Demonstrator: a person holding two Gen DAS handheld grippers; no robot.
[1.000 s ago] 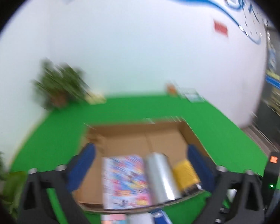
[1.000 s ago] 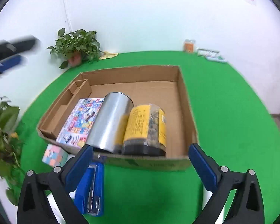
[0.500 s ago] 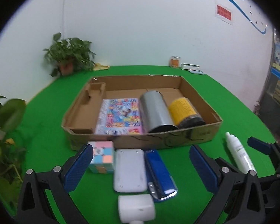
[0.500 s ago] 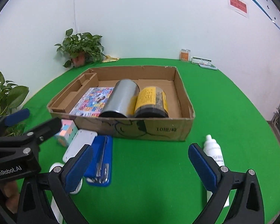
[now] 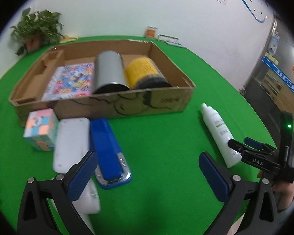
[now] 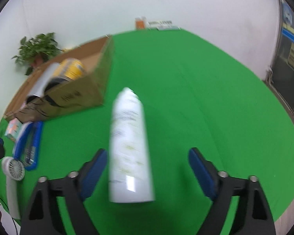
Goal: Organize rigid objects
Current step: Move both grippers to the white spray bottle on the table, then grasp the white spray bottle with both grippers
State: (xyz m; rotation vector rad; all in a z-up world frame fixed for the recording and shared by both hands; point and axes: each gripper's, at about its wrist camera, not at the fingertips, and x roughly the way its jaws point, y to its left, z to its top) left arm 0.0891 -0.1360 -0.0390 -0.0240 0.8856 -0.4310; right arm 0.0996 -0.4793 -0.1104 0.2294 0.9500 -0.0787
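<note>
**Right gripper closing around the white bottle**

The bottle lies on its side on the green table, to the right of the box and apart from it, cap end pointing away from the right gripper. That gripper's jaws are closing with the bottle's lower body between them; the pads do not yet press on it, and a gap shows on the right side especially.

The bottle looks like smooth, stiff plastic, probably light, and round, so it may roll or slide out if pinched off-centre. The best hold seems to be across the wide straight body, near its middle, not on the tapering neck. Centring the jaws first would help, since the bottle sits nearer the left pad.

The left gripper hangs open and empty over the stapler, with a white case and a cube beside it, all just in front of the box. Inside the box lie a book, a grey can and a yellow jar.
</note>
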